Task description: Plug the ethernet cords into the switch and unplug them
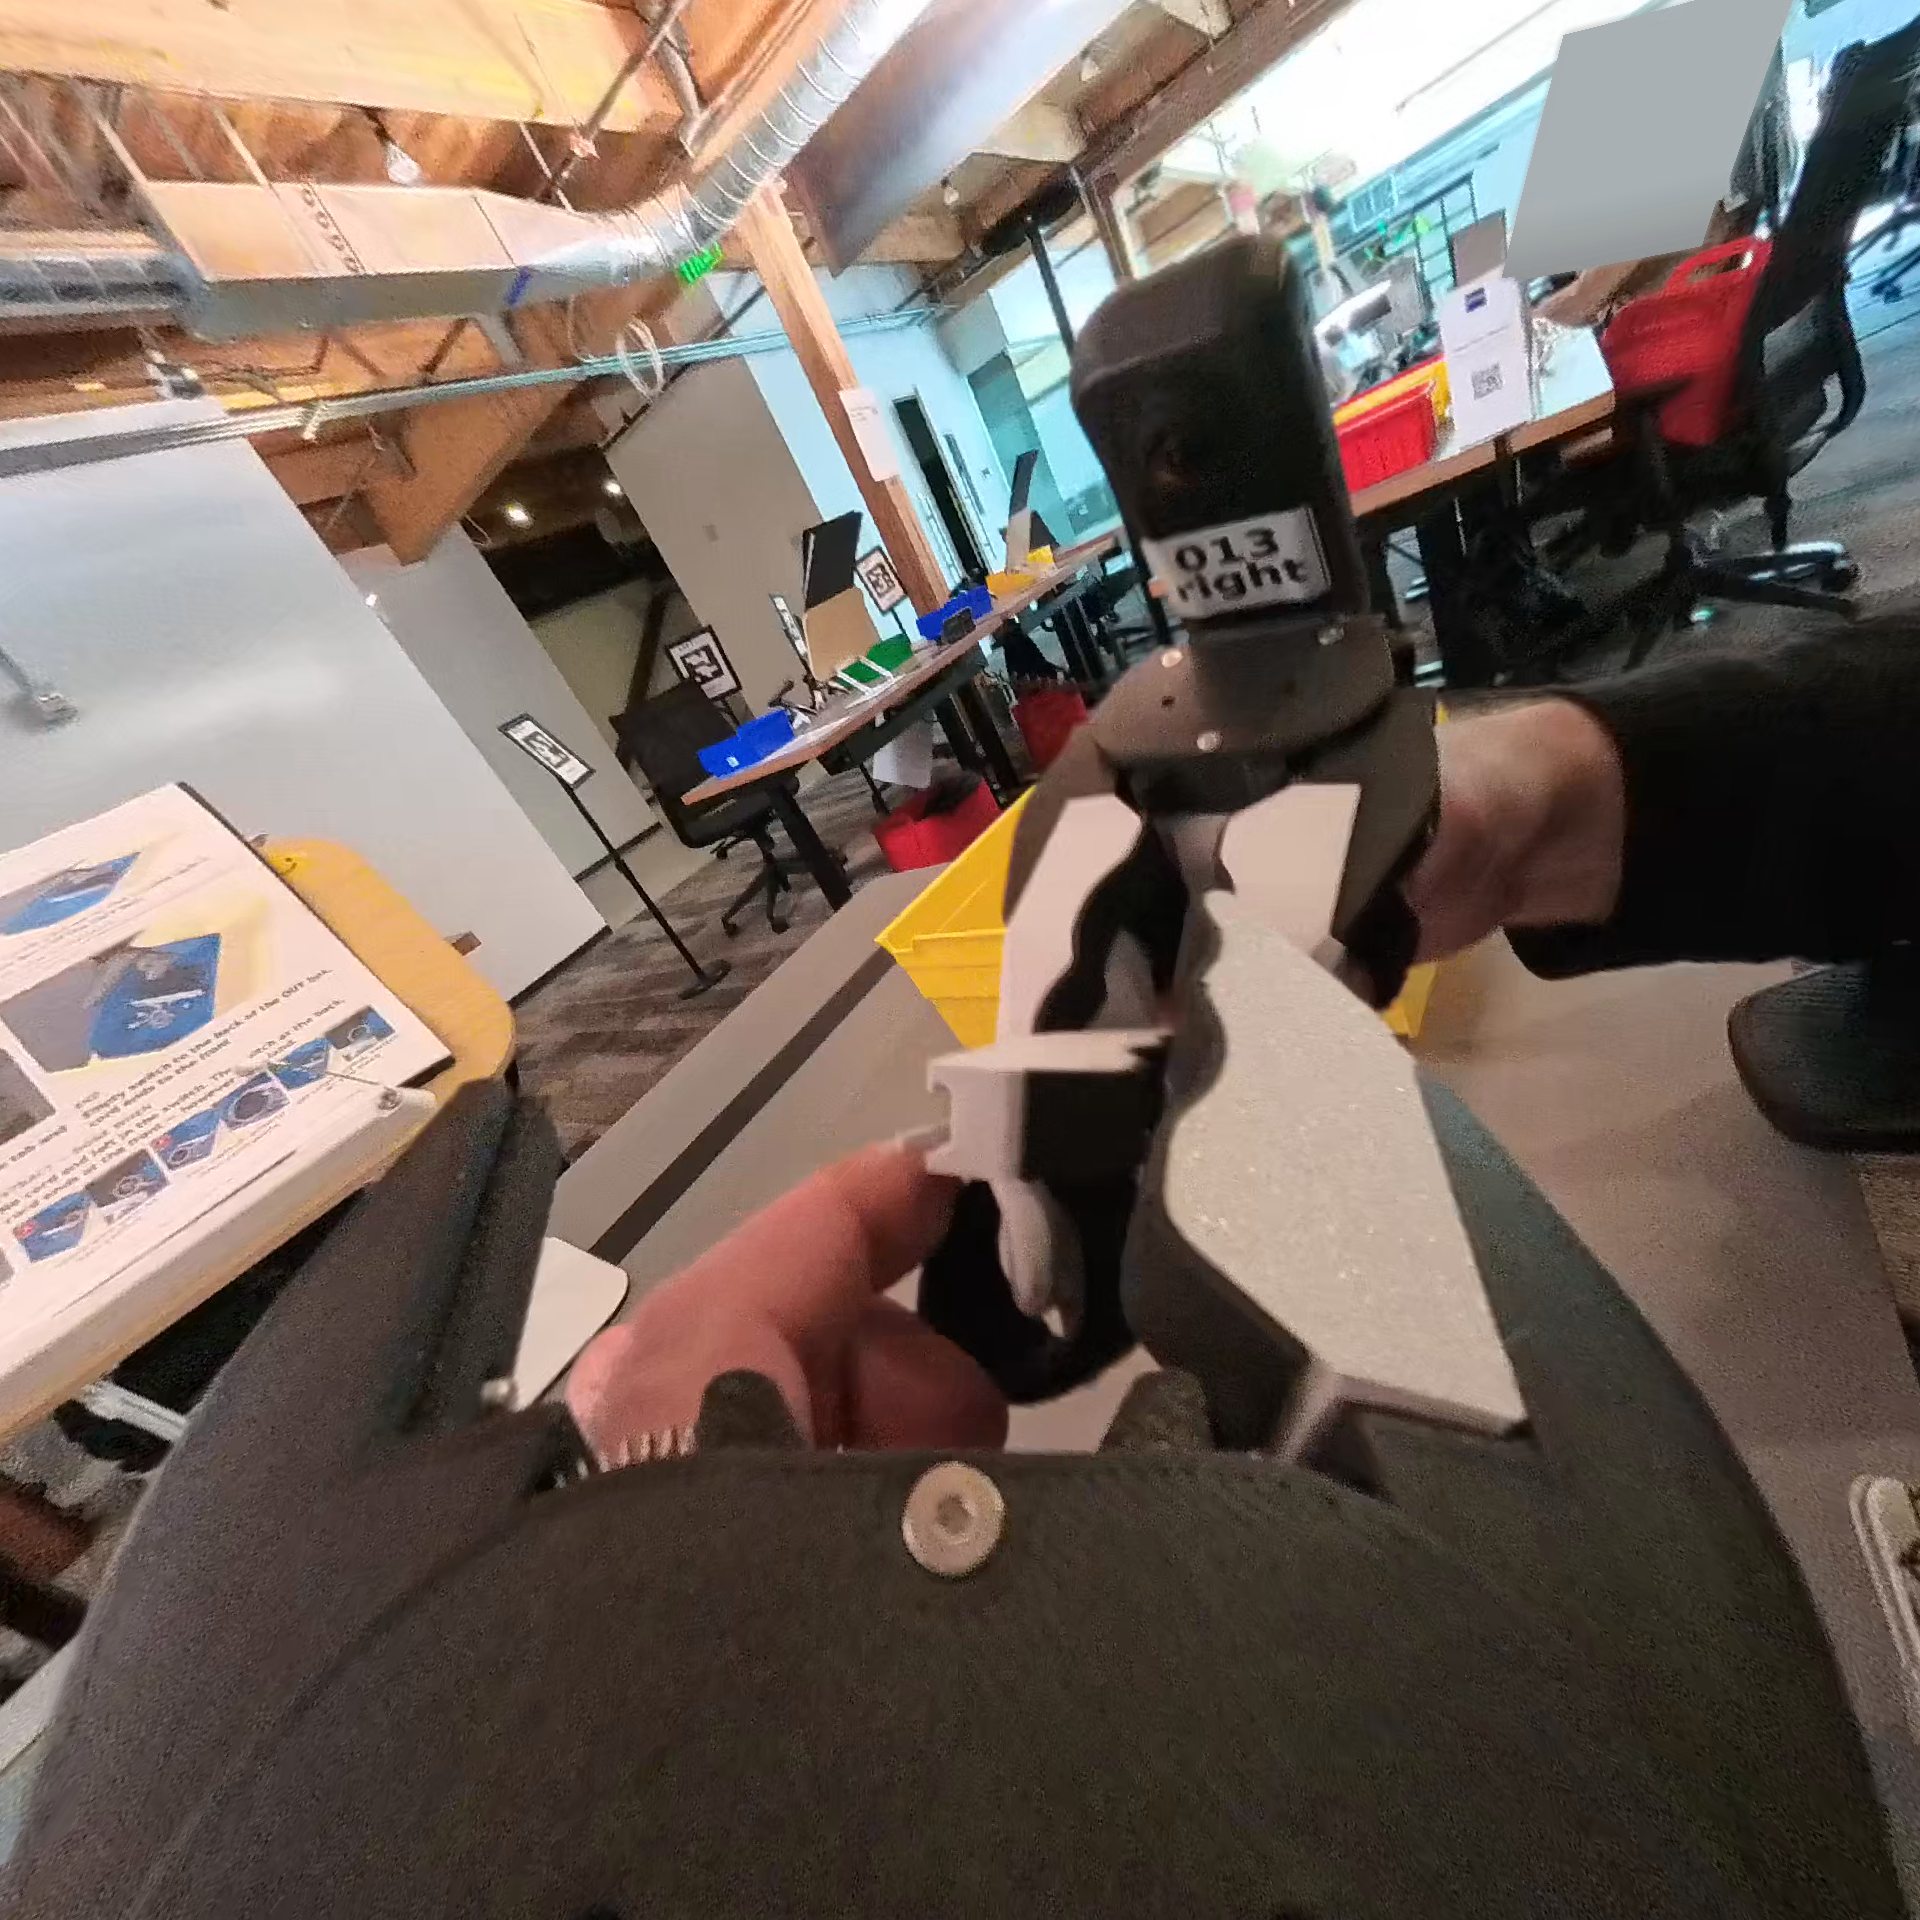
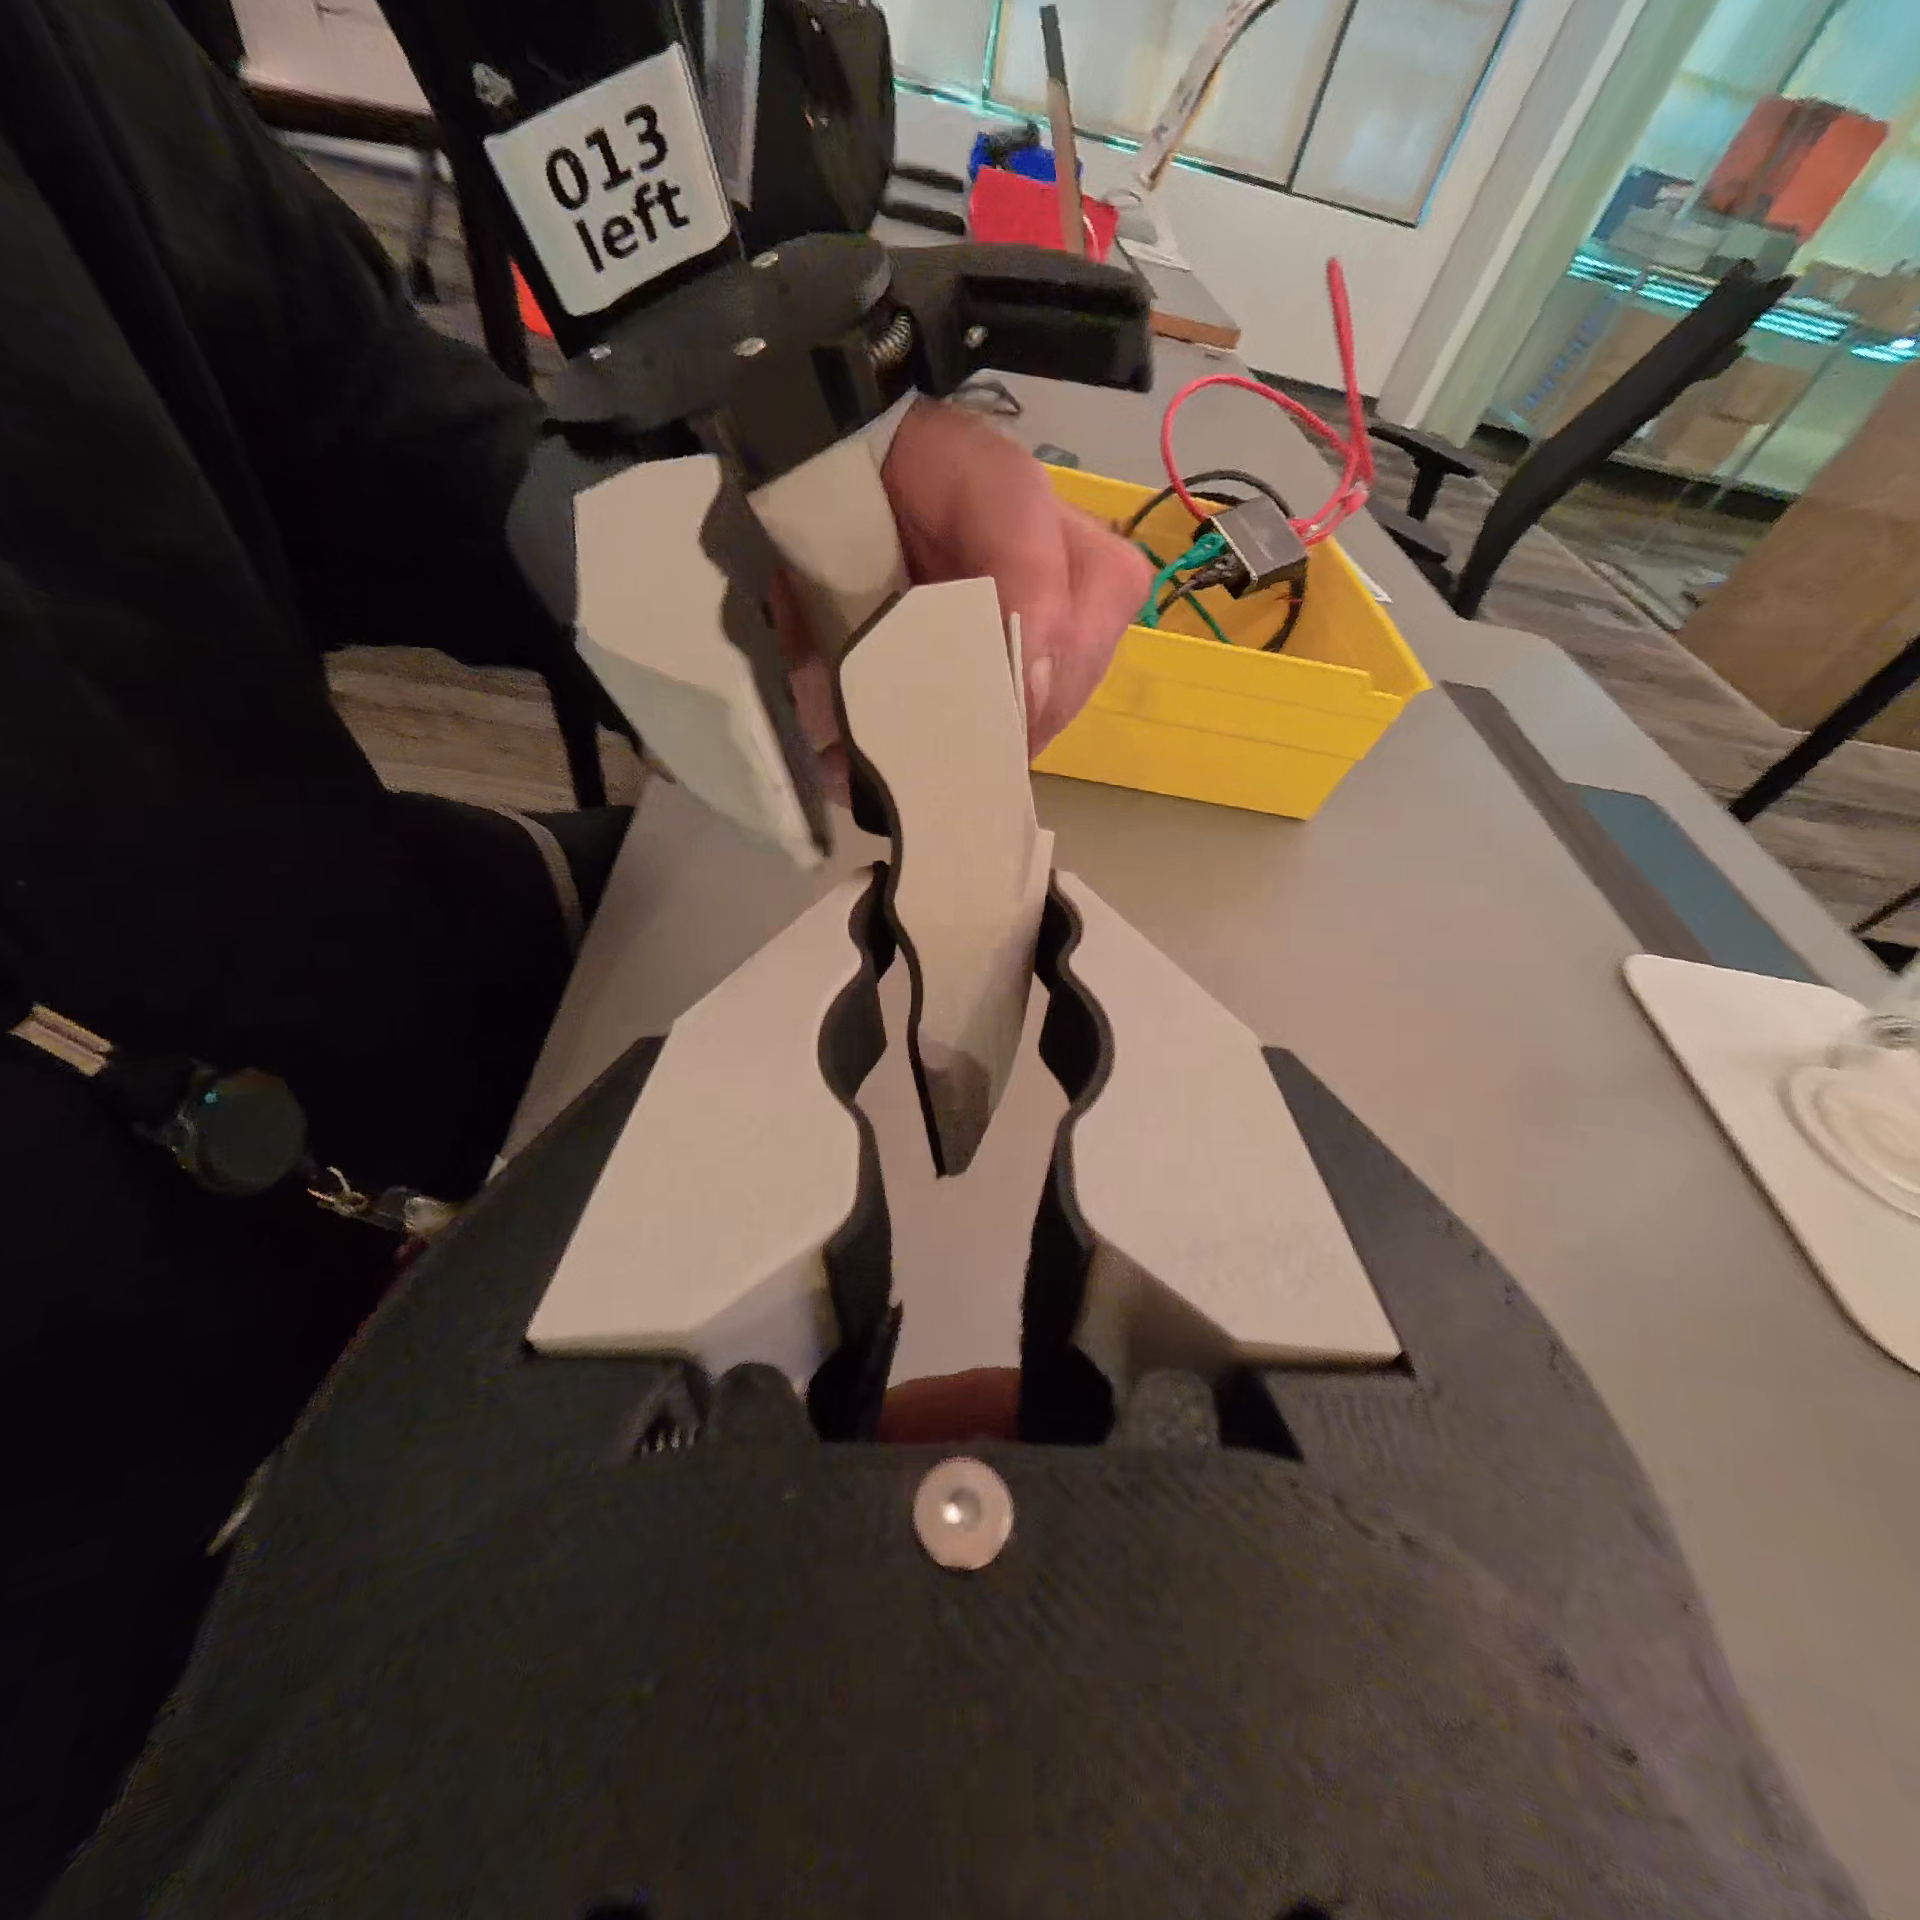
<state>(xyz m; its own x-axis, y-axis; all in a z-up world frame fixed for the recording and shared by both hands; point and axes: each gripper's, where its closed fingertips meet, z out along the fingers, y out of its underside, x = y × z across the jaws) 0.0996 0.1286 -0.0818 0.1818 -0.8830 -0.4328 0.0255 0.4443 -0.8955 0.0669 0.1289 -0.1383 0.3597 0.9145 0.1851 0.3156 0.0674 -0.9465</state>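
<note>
A yellow bin (image 2: 1226, 727) stands on the grey table (image 2: 1351, 987). In it lies a small dark switch (image 2: 1262, 545) with a red cord (image 2: 1247, 400), a green cord (image 2: 1184, 566) and a black cord (image 2: 1288, 623). Both grippers are held in the air in front of the bin, facing each other and empty. My right gripper (image 2: 964, 883) has its jaws apart. One white finger (image 2: 956, 831) of my left gripper (image 2: 883, 997) reaches down between them. My left gripper's jaws also stand apart. In the left wrist view its grey finger (image 1: 1309, 1164) points into the right gripper.
A white mat (image 2: 1787, 1081) with a clear glass item lies at the table's right. A printed instruction sheet (image 1: 208, 1039) rests on a stand at the left. The yellow bin also shows in the left wrist view (image 1: 945, 956). Office chairs and desks stand behind. Hands in black sleeves hold both grippers. About 6 cm separates my left fingertips from my right.
</note>
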